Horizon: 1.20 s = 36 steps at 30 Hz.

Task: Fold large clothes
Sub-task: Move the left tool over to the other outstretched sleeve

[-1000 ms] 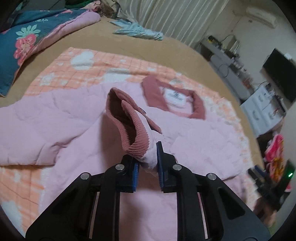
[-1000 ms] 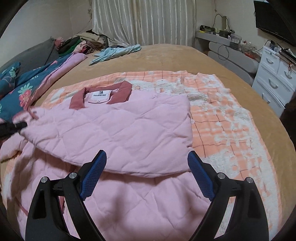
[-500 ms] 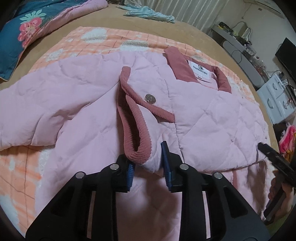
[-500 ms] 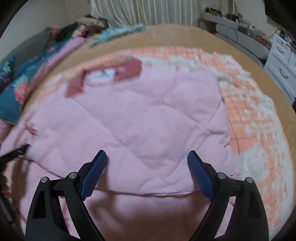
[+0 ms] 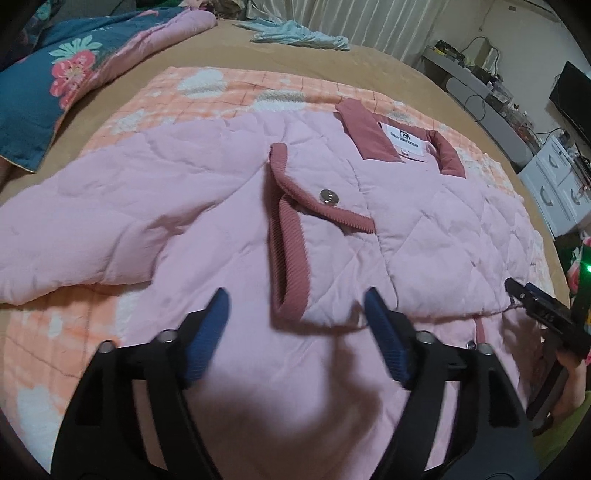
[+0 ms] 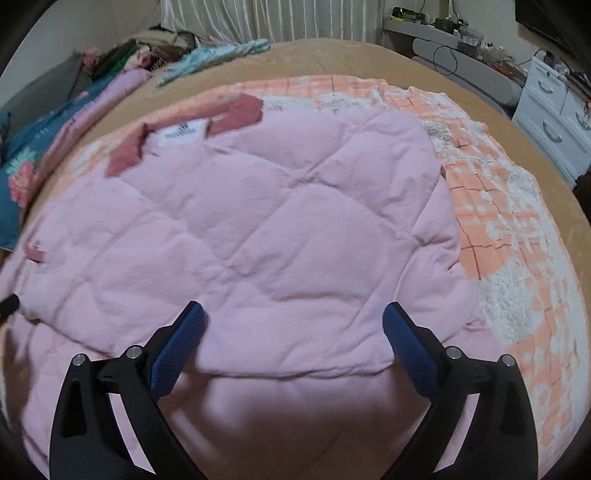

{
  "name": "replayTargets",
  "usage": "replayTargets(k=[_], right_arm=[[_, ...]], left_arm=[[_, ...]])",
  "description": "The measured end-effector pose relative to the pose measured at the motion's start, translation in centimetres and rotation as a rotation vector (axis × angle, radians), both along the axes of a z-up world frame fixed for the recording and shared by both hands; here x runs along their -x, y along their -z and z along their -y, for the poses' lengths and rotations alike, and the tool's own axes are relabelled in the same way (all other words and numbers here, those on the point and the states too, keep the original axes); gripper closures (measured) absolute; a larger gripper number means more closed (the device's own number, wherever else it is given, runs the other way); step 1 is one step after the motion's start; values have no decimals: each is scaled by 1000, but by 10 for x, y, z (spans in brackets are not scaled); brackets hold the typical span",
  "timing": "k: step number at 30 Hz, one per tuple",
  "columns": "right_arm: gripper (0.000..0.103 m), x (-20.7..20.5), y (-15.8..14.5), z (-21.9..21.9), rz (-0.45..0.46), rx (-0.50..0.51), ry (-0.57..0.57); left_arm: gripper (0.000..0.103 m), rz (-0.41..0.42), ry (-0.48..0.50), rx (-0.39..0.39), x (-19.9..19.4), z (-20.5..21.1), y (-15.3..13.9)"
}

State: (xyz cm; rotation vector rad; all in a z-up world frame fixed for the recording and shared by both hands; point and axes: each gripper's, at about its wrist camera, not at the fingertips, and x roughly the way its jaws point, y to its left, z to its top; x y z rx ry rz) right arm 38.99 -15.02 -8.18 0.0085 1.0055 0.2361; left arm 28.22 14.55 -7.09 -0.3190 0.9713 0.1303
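A pink quilted jacket [image 5: 436, 229] with a dark pink collar [image 5: 365, 133] lies on the bed; it also shows in the right wrist view [image 6: 280, 229]. Its sleeve is folded across the body, and the ribbed dark pink cuff [image 5: 290, 254] with a metal snap [image 5: 327, 195] lies flat just beyond my left gripper [image 5: 295, 321], which is open and empty. My right gripper [image 6: 291, 343] is open and empty, low over the folded right side of the jacket near its lower edge. The right gripper's tip [image 5: 535, 310] shows at the right of the left wrist view.
An orange and white checked blanket [image 6: 498, 206] lies under the jacket on the tan bed [image 5: 388, 70]. A blue floral quilt [image 5: 55, 85] and a light blue garment [image 5: 295, 35] lie at the far side. White drawers [image 6: 554, 110] stand right of the bed.
My left gripper has laid the sleeve cuff down across the jacket body and opened, letting it go. My right gripper has stayed open and moved closer over the jacket.
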Motion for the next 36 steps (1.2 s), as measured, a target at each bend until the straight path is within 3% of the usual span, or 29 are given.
replayTargets(k=[4,16,36], right_arm=[[4,16,-20,-3,30,-54,-5],[4,64,-67,-31,111,-106,-44],[4,92,-109,-115,183,-104,-178]], left_arm=[[9,15,-5,-20,14,-4,-11],[9,62,-89,-33,61,-37,-31],[9,124,-287,-67,100,-109,-48]])
